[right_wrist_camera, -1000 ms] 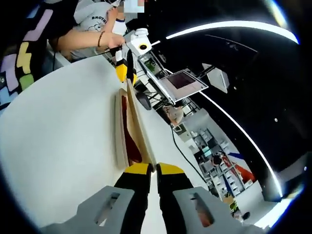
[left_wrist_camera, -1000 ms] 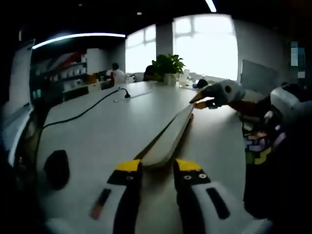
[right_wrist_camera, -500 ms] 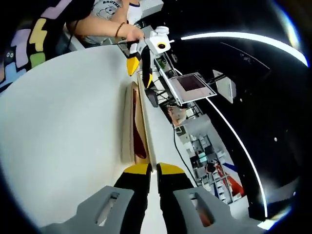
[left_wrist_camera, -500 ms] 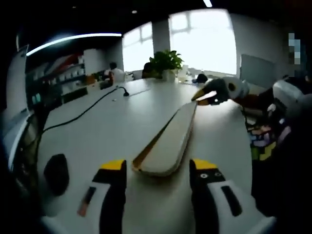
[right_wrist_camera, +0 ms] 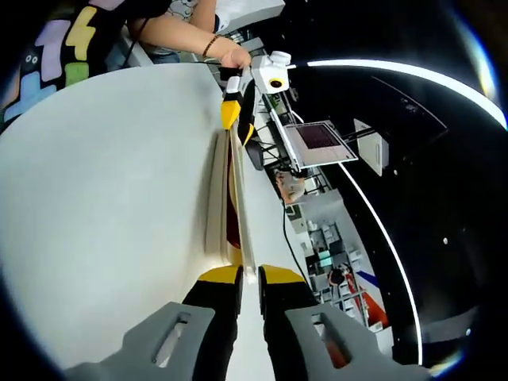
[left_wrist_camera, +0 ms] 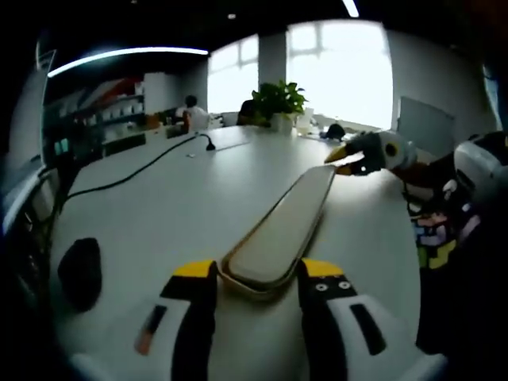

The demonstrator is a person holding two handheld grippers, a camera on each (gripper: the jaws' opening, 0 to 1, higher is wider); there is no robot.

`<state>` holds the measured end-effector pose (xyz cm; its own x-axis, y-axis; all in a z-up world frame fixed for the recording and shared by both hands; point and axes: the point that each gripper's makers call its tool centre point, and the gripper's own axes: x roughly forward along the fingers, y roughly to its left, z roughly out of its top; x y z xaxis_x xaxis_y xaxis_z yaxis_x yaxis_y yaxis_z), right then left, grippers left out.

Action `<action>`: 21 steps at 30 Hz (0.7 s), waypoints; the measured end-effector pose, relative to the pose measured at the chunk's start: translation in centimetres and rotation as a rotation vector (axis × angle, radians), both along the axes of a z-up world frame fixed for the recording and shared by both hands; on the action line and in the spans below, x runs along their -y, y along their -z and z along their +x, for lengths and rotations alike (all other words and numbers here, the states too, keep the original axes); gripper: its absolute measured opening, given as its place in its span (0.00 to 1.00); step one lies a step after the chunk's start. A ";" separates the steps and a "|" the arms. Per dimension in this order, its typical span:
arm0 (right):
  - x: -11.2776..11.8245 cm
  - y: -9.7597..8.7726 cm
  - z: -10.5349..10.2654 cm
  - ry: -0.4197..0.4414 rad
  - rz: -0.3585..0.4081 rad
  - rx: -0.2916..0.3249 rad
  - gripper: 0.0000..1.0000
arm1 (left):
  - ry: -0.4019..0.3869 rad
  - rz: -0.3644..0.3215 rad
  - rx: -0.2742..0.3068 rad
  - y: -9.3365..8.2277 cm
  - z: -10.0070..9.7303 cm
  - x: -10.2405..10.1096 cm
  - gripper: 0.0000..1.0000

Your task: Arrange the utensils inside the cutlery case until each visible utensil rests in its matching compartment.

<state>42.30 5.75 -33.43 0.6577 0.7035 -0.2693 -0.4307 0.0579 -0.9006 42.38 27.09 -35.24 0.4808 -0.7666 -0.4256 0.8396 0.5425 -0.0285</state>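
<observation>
- Left gripper point(left_wrist_camera: 255, 274): we see its yellow-tipped jaws spread, one on each side of the near end of the cutlery case point(left_wrist_camera: 282, 233); we can't tell whether they touch it.
- Right gripper point(right_wrist_camera: 248, 275): jaws drawn close together, pinching the thin lid edge of the case point(right_wrist_camera: 225, 202) at its near end.
- Case lies lengthwise on the white table point(left_wrist_camera: 171, 206), running straight away from the left jaws to the right gripper point(left_wrist_camera: 349, 159) at its far end.
- In the right gripper view the lid stands slightly open, dark red lining visible inside; utensils not discernible.
- Left of the left jaws: a black mouse-like object point(left_wrist_camera: 79, 271) and a black cable point(left_wrist_camera: 135, 176).
- Far beyond: a potted plant point(left_wrist_camera: 276, 101).
</observation>
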 end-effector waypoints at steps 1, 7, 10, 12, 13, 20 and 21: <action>0.2 0.0 0.0 0.003 0.001 -0.004 0.13 | 0.001 -0.002 -0.002 0.0 0.0 0.0 0.43; 1.7 -0.3 -1.4 0.009 -0.002 0.018 0.16 | 0.004 -0.008 -0.001 0.0 0.0 0.1 0.43; 1.0 -0.5 -2.5 -0.031 -0.007 0.035 0.13 | 0.001 -0.009 -0.001 0.0 0.0 0.0 0.44; 0.1 -0.8 -3.0 -0.064 -0.019 0.056 0.11 | 0.000 -0.008 0.000 0.0 0.0 0.0 0.44; -0.1 -0.8 -3.1 -0.066 -0.022 0.056 0.11 | 0.000 -0.008 0.000 0.0 0.0 0.0 0.44; -0.7 -0.5 -2.3 -0.059 -0.068 0.088 0.00 | -0.004 -0.044 -0.020 0.0 0.1 -0.1 0.44; -0.7 -0.2 -2.3 -0.055 -0.083 0.082 0.00 | 0.000 -0.034 -0.028 0.2 0.0 -0.1 0.44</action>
<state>39.96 6.45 -33.21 0.6408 0.7167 -0.2750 -0.3562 -0.0397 -0.9336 42.34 27.22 -35.39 0.4691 -0.7808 -0.4126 0.8381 0.5409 -0.0706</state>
